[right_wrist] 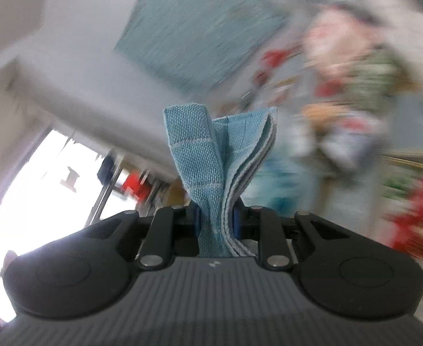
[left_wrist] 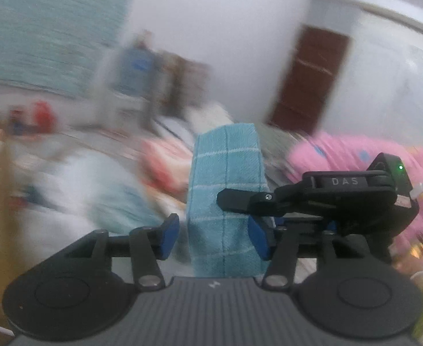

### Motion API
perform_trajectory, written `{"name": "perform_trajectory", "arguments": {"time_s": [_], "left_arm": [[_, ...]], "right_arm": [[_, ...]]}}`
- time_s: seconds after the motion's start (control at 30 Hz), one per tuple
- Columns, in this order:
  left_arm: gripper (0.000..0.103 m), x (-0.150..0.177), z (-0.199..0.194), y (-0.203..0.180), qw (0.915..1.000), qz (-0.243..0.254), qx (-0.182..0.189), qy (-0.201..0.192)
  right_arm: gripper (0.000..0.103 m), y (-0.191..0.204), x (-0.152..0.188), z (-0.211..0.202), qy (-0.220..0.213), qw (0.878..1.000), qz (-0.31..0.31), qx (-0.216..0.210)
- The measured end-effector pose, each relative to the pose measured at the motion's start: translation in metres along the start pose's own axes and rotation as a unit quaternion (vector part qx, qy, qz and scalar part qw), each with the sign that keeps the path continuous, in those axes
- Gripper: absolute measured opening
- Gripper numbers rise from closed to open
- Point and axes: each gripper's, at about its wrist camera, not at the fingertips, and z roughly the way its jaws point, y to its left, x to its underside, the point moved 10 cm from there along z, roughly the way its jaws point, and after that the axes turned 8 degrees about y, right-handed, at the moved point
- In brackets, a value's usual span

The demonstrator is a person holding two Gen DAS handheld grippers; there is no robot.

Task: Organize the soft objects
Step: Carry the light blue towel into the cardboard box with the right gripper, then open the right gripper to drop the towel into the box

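My right gripper (right_wrist: 215, 225) was clamped on a folded teal checked towel (right_wrist: 211, 167), its blue pads squeezing the bunched layers near the base while the rest of the cloth stood up from the jaws and fanned apart into a thick fold on the left and a stack of thin edges on the right. Behind it the room was smeared: a pale wall, a bright window at the lower left, and what may have been flower-patterned bedding on the right, though the blur left me unsure.

From my left gripper (left_wrist: 213, 238) I saw the same towel (left_wrist: 226, 187) rising upright between my blue pads (left_wrist: 169, 238). The jaws stood partly apart; the left pad was clear of the cloth, with a gap showing, and the right pad sat at the towel's edge, so I could not say it was pressing. My right gripper (left_wrist: 234, 200) reached in from the right side of this view, its black finger laid against the towel's right face, a green light glowing on its body. Farther off lay a pink blanket with blue spots (left_wrist: 355, 155) on the right, a brown door (left_wrist: 309, 80) beyond it, and a teal curtain (left_wrist: 47, 40) at the far left.
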Motion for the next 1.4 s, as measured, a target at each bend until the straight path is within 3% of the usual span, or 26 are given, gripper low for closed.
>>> {"name": "perform_trajectory", "arguments": {"time_s": [0.13, 0.23, 0.37, 0.43, 0.47, 0.57, 0.67, 0.8, 1.0, 1.17, 1.2, 1.4], "left_arm": [[0.058, -0.018, -0.053, 0.066, 0.9951, -0.049, -0.073, -0.044], [0.060, -0.027, -0.081, 0.117, 0.9834, -0.084, -0.147, -0.065], [0.061, -0.026, -0.098, 0.188, 0.9602, -0.140, -0.234, -0.059], [0.061, -0.016, -0.106, 0.224, 0.9400, -0.193, -0.277, -0.051], [0.061, -0.010, -0.111, 0.238, 0.9322, -0.219, -0.284, -0.051], [0.062, 0.003, -0.124, 0.262, 0.9193, -0.273, -0.276, -0.066], [0.064, 0.010, -0.136, 0.270, 0.9120, -0.278, -0.293, -0.074], [0.068, 0.012, -0.141, 0.270, 0.9093, -0.266, -0.310, -0.080], [0.070, 0.026, -0.140, 0.273, 0.9091, -0.276, -0.302, -0.078], [0.070, 0.034, -0.139, 0.274, 0.9074, -0.282, -0.303, -0.074], [0.070, 0.035, -0.140, 0.273, 0.9078, -0.281, -0.303, -0.073], [0.074, 0.037, -0.147, 0.265, 0.9067, -0.269, -0.315, -0.078]], "right_arm": [[0.019, 0.061, -0.012, 0.091, 0.093, 0.994, -0.047, -0.041], [0.019, 0.097, -0.015, 0.158, 0.155, 0.984, -0.072, -0.054], [0.019, 0.125, -0.012, 0.258, 0.228, 0.969, -0.092, -0.024], [0.019, 0.126, -0.004, 0.304, 0.260, 0.961, -0.097, 0.006], [0.019, 0.124, 0.000, 0.322, 0.274, 0.957, -0.094, 0.020], [0.020, 0.110, 0.021, 0.371, 0.315, 0.944, -0.079, 0.062], [0.021, 0.099, 0.041, 0.399, 0.340, 0.931, -0.088, 0.101], [0.022, 0.083, 0.053, 0.428, 0.355, 0.919, -0.085, 0.148], [0.026, 0.052, 0.049, 0.451, 0.328, 0.913, -0.081, 0.228], [0.031, 0.036, 0.049, 0.463, 0.317, 0.919, -0.045, 0.229], [0.034, 0.036, 0.048, 0.464, 0.318, 0.921, -0.037, 0.223], [0.073, 0.048, 0.044, 0.450, 0.325, 0.924, 0.007, 0.202]]}}
